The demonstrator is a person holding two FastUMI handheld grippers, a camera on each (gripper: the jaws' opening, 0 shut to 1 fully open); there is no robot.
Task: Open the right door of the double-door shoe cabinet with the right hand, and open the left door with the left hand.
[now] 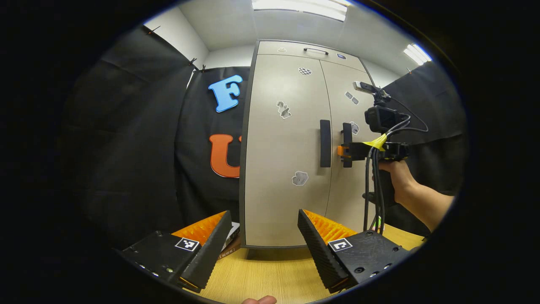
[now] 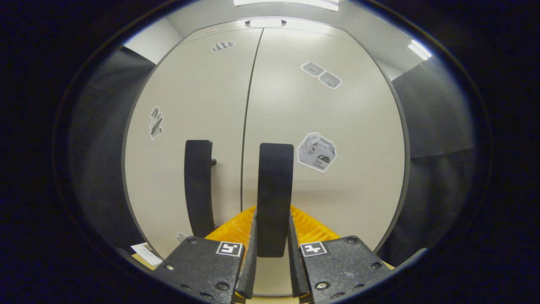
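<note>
A pale two-door shoe cabinet (image 1: 287,139) stands on the wooden table, both doors closed, each with a black vertical handle. In the right gripper view the right door's handle (image 2: 275,185) sits between my right gripper's (image 2: 272,219) fingers, which press on it from both sides; the left door's handle (image 2: 198,185) is just to its left. In the left gripper view my left gripper (image 1: 263,219) is open, well back from the cabinet, low in front of the left door (image 1: 287,126) and its handle (image 1: 325,143). Farther off, the right gripper (image 1: 345,151), held by a hand, is at the right handle (image 1: 347,131).
The wooden table (image 1: 270,270) runs out in front of the cabinet. A small flat box (image 1: 230,242) lies at the cabinet's lower left corner. Black cloth walls close in on both sides. Cables (image 1: 373,185) hang from the right gripper. Stickers dot both doors.
</note>
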